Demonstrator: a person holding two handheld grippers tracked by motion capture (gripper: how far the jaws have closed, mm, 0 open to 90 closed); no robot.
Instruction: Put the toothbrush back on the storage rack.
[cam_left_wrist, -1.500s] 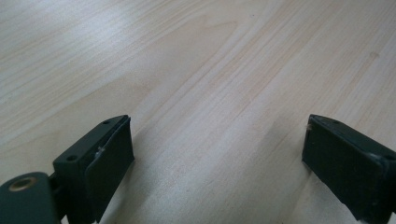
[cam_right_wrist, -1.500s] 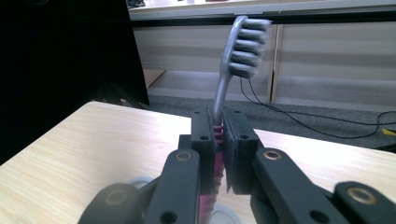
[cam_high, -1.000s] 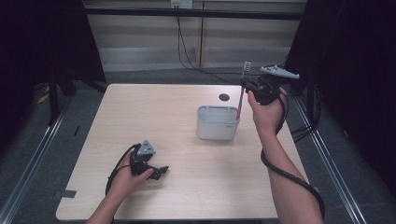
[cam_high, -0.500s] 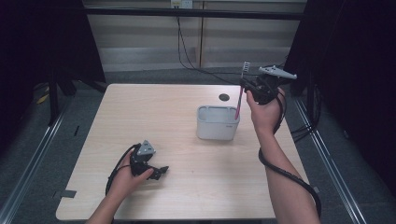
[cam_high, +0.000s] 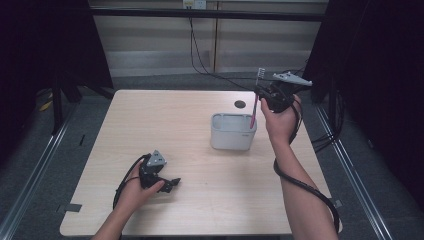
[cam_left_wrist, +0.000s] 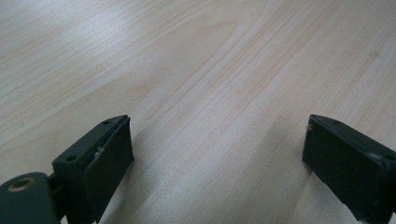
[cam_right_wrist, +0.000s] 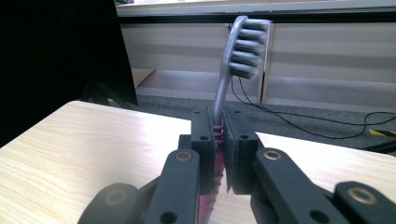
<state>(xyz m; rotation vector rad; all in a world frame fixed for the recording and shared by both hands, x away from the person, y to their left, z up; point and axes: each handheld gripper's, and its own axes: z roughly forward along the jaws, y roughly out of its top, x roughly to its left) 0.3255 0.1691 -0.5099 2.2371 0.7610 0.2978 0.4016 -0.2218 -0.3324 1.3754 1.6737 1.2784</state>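
My right gripper (cam_high: 260, 94) is raised above the right rim of a white rectangular container (cam_high: 233, 132) and is shut on a toothbrush (cam_high: 254, 111). The brush has a pink handle pointing down toward the container and a grey bristled head (cam_right_wrist: 243, 45) rising above the jaws. In the right gripper view the jaws pinch the brush's neck (cam_right_wrist: 217, 100). My left gripper (cam_high: 172, 183) rests low on the wooden table (cam_high: 150, 120) near the front left, open, with bare wood between its pads (cam_left_wrist: 112, 161).
A small dark round mark (cam_high: 240, 104) lies on the table behind the container. Black cables trail from both grippers and across the floor behind the table. Dark curtains and metal rails flank both sides.
The right gripper with the toothbrush has shifted slightly, staying above the container's right edge. The left gripper has not moved.
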